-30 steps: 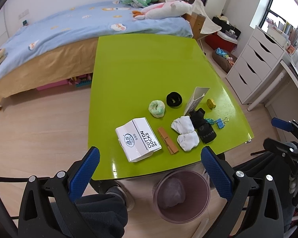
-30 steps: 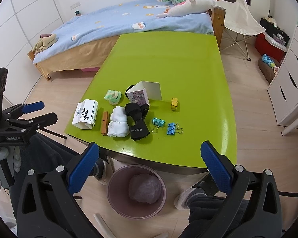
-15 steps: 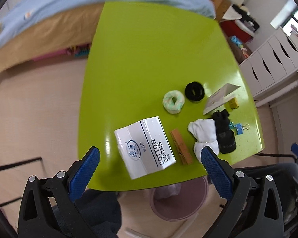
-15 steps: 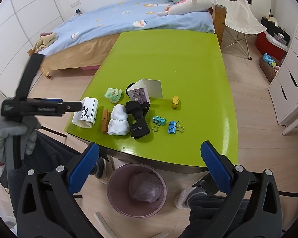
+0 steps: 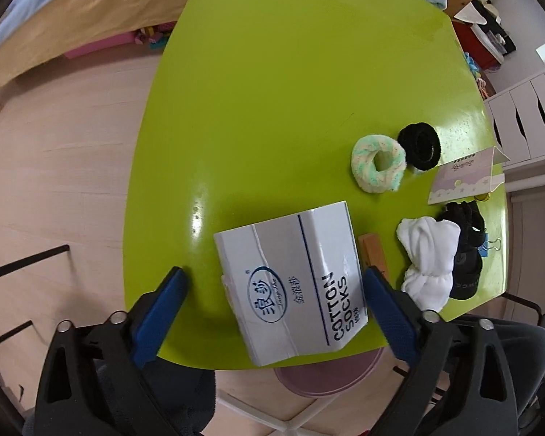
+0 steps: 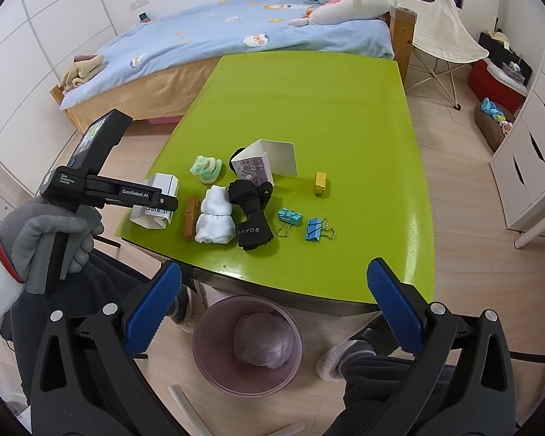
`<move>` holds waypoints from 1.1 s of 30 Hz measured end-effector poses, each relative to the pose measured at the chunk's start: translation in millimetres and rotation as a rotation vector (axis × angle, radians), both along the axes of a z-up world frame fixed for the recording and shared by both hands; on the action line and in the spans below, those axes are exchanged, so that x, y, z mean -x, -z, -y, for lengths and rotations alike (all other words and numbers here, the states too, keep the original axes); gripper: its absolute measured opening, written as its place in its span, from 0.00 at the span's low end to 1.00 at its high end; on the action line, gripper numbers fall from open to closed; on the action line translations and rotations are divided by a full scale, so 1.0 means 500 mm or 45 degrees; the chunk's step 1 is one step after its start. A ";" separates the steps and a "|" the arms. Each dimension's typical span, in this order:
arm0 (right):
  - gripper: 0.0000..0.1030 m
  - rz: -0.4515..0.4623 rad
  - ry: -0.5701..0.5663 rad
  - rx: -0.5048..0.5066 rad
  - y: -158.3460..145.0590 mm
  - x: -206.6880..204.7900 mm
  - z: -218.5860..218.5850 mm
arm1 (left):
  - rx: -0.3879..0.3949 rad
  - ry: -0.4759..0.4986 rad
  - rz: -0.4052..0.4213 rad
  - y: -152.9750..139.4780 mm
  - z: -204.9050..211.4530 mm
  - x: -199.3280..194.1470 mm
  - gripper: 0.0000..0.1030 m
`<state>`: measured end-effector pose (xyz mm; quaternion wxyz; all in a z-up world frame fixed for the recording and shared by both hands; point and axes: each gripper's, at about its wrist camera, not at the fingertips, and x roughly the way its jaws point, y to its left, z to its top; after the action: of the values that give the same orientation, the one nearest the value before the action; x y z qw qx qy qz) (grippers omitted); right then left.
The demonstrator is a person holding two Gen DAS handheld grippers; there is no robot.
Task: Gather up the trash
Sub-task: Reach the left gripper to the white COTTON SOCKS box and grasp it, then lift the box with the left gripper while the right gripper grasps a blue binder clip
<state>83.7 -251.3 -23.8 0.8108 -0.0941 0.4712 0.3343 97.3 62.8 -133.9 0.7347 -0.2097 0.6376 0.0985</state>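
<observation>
Left gripper low over the near left corner of the green table, jaws wide, straddling the white sock box marked COTTON SOCKS; right blue pad at the box's right edge, contact not clear, left pad apart from it with bare table between. Box lying flat near the table's front edge, slightly skewed. Just right of it a wooden clip, then rolled white socks and a black sock bundle touching them. Farther back a green-and-white scrunchie touching a black scrunchie, and an open folded card to their right. Rim of a pink bin showing under the table's front edge. Right gripper held higher and back, off the table, over the floor above the bin, jaws wide and empty. Bin standing on the floor at the front edge, a crumpled lump inside. From the right wrist view, left gripper seen side-on in a grey-gloved hand, its tip over the box. On the table to the right, a teal binder clip, a blue binder clip and a small yellow block, each apart from the others. Bed beyond the far end
</observation>
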 end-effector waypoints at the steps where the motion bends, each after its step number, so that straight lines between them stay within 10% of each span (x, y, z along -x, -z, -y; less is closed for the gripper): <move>1: 0.97 -0.001 -0.002 0.002 0.001 0.000 -0.001 | -0.002 0.004 0.009 -0.004 0.000 0.001 0.79; 9: 0.97 -0.002 -0.001 0.003 0.004 -0.002 -0.002 | -0.029 0.074 0.101 -0.033 0.016 0.008 0.49; 33: 0.97 -0.249 -0.018 0.113 0.097 -0.194 -0.041 | -0.212 0.224 0.456 -0.168 0.085 0.097 0.45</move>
<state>180.7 -230.6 -72.3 0.7536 -0.1000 0.5618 0.3263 48.7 20.0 -49.8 0.8568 -0.1060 0.5024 0.0476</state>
